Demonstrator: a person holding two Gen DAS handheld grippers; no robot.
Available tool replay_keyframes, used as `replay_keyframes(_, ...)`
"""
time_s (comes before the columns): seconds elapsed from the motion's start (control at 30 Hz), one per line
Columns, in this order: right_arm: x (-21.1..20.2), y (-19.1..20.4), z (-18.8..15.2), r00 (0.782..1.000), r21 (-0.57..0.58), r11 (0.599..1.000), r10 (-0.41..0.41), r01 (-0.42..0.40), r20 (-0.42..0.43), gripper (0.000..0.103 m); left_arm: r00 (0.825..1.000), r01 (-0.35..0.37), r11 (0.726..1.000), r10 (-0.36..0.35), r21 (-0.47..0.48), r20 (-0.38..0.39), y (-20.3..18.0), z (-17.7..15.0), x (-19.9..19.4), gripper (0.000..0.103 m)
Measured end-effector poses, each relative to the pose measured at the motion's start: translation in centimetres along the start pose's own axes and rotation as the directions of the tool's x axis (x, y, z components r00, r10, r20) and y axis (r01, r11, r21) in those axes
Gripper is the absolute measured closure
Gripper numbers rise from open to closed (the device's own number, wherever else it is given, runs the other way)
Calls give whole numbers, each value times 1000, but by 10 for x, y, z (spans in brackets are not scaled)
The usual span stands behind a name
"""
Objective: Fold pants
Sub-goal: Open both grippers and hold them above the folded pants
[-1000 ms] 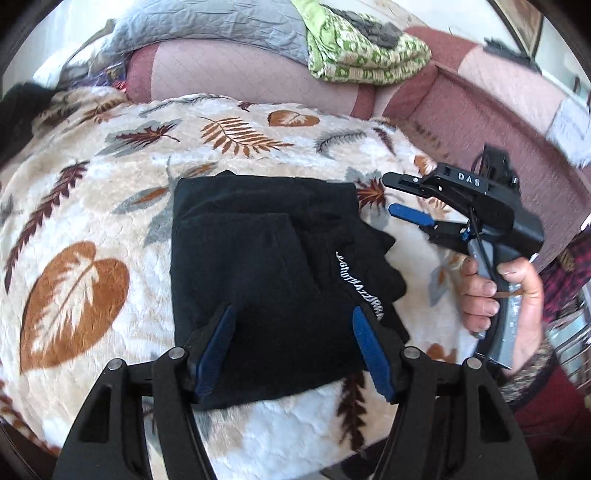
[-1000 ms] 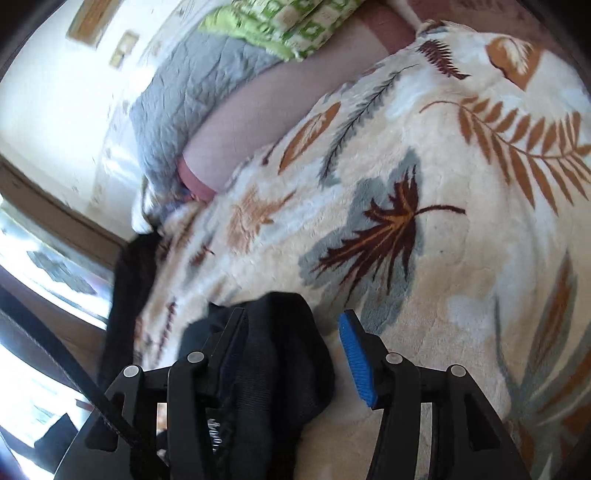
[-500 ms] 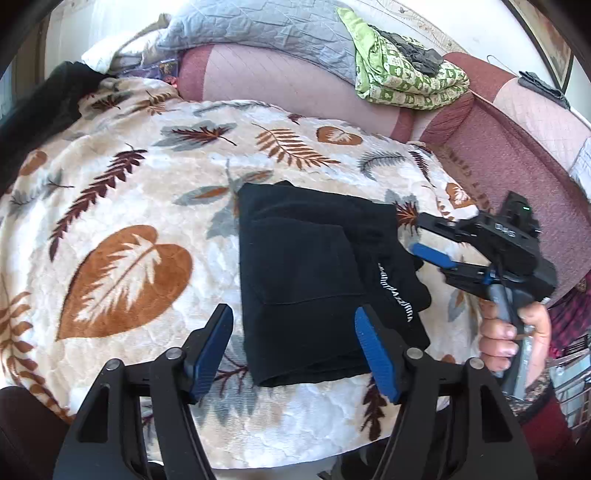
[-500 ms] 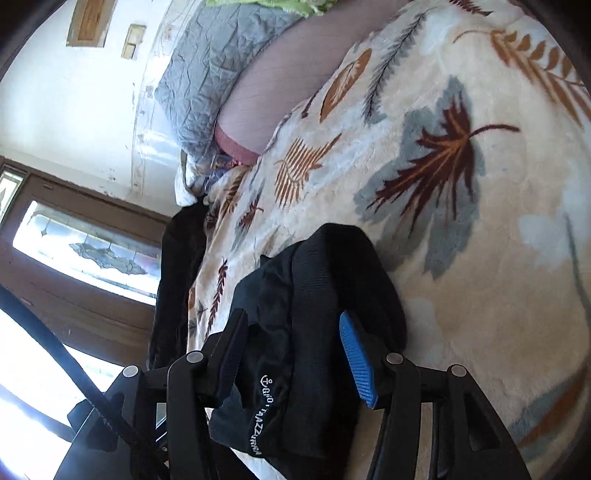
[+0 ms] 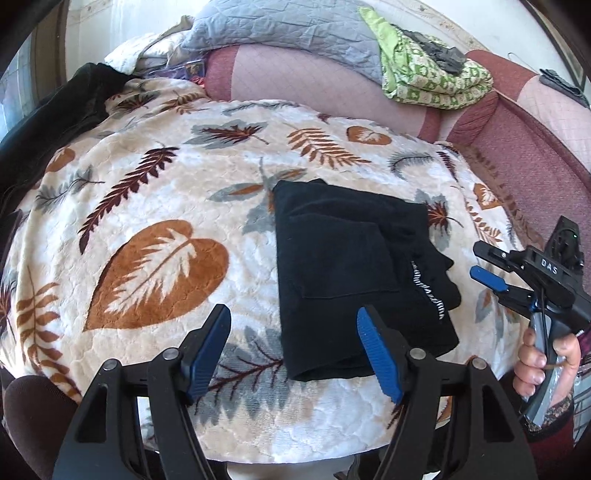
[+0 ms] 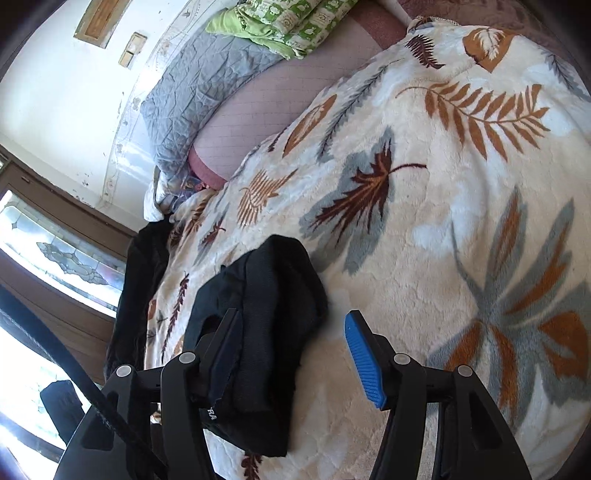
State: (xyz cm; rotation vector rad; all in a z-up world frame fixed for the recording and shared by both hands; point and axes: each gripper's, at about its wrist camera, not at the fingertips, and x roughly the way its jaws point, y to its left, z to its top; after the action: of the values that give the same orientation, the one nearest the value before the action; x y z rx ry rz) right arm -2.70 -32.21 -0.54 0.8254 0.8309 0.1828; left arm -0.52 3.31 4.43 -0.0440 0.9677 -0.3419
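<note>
The black pants (image 5: pixel 351 273) lie folded into a compact rectangle on the leaf-patterned blanket (image 5: pixel 155 229), white lettering showing on their right side. My left gripper (image 5: pixel 293 350) hovers open just in front of their near edge, nothing between its blue pads. To the right of the pants a hand (image 5: pixel 543 358) holds my right gripper (image 5: pixel 480 260). In the right wrist view the right gripper (image 6: pixel 291 339) has its jaws opening. A corner of the pants (image 6: pixel 266 314) lies by its left finger, and the pads do not press on it.
A pink sofa back (image 5: pixel 314 85) runs behind the blanket, with a grey quilt (image 5: pixel 280 29) and a folded green blanket (image 5: pixel 436 85) on top. A dark garment (image 5: pixel 55 122) hangs over the left edge. A glazed door (image 6: pixel 55 251) shows at the left.
My left gripper has drawn back from over the pants, which now lie past its fingertips. The right gripper has shifted off the pants' corner toward the right, its jaws wider.
</note>
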Motion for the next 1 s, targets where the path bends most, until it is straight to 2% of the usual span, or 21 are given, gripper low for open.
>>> replay_keyframes(0.2, 16, 12, -14, 998, -50, 999, -23, 20, -62, 38, 998, -56, 998, 56, 18, -4, 0, 0, 2, 33)
replay_keyframes(0.37, 31, 19, -23, 992, -115, 991, -78, 67, -99, 38, 994, -110, 993, 110, 45, -4, -2, -1, 5, 32)
replay_keyframes(0.53, 37, 17, -24, 991, -109, 992, -82, 69, -110, 37, 984, -178, 980, 177, 92, 18, -6, -2, 4, 31)
replay_keyframes(1.0, 43, 20, -26, 990, -119, 990, -93, 80, -107, 34, 984, -178, 979, 179, 96, 0, -2, -3, 11, 27)
